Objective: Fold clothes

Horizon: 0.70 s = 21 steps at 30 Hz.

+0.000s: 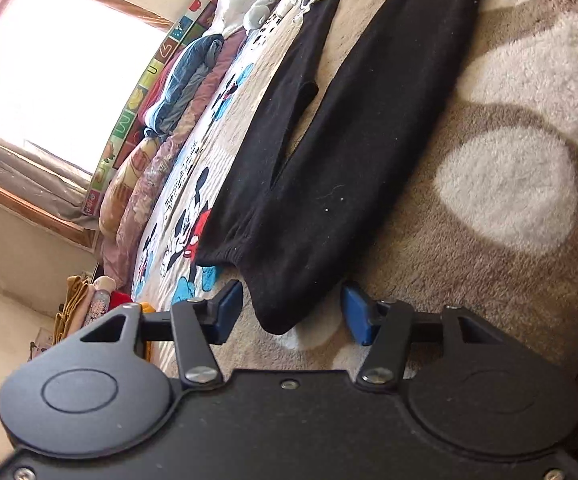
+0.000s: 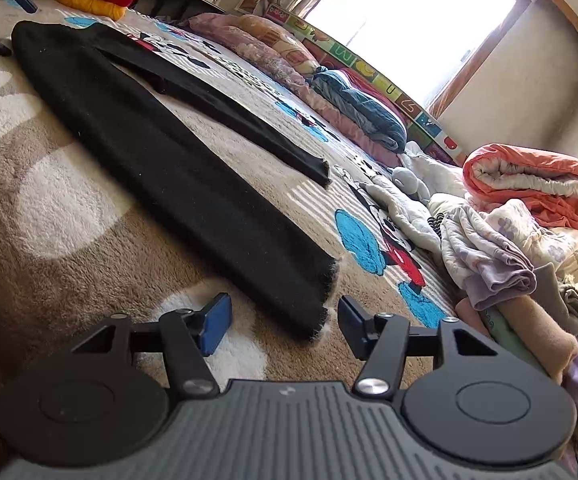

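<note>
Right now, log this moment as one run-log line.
step: grasp corners | garment: long black knit garment flat on beige fleece blanket | left gripper: jaws open astride corner | right gripper: jaws open astride corner

Garment: long black knit sweater [image 2: 161, 160] spread flat on brown-and-white plush blanket [image 2: 49, 240], one sleeve lying beside the body.
Gripper: right gripper [image 2: 285, 320] low over the blanket, blue pads apart, sweater's fuzzy corner between them, untouched.
Right side: loose pile of pale clothes [image 2: 509, 256], rolled orange quilt [image 2: 537, 180].
</note>
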Each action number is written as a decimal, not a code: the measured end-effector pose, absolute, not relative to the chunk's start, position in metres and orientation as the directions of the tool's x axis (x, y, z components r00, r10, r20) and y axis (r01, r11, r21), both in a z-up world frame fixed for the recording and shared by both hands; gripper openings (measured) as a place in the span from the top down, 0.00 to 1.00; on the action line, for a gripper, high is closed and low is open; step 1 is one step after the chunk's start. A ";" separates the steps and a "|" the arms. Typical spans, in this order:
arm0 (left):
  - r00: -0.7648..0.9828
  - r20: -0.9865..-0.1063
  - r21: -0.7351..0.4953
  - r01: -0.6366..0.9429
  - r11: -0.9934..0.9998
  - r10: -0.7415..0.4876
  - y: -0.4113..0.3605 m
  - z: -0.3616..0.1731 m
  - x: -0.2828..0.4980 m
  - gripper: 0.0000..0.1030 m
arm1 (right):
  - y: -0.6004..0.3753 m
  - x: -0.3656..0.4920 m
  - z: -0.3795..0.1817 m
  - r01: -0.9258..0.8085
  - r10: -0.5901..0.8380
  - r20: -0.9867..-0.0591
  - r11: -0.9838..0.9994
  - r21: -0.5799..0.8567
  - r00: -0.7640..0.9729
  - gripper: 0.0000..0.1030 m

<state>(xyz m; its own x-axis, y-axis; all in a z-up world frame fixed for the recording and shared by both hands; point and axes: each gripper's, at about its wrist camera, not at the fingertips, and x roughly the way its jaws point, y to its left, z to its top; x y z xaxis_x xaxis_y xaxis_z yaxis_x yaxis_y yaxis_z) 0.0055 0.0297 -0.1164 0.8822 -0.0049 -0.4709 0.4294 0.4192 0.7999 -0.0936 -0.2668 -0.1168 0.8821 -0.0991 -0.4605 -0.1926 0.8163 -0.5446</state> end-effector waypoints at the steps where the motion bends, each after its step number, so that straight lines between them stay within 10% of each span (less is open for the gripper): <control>1: 0.885 -0.466 0.802 0.424 0.421 -0.002 0.031 -0.116 0.007 0.64 | -0.267 -0.093 -0.116 -0.194 -0.097 -0.463 0.819 -0.540 0.881 0.46; 9: 0.900 -0.435 0.741 0.375 0.557 -0.027 0.035 -0.093 0.021 0.81 | -0.275 -0.085 -0.110 -0.169 -0.111 -0.471 0.843 -0.511 0.875 0.95; 21: 0.894 -0.444 0.440 0.273 0.856 -0.057 0.041 -0.045 0.067 0.84 | -0.283 -0.037 -0.051 -0.140 -0.109 -0.413 0.837 -0.529 0.904 0.96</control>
<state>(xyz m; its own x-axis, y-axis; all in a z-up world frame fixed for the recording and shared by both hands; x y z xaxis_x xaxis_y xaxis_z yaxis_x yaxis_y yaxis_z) 0.0668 0.0409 -0.0449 0.8944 -0.0571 -0.4437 0.2728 0.8556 0.4398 -0.0374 -0.2835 -0.0509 0.9043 -0.1092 -0.4128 -0.1404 0.8369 -0.5290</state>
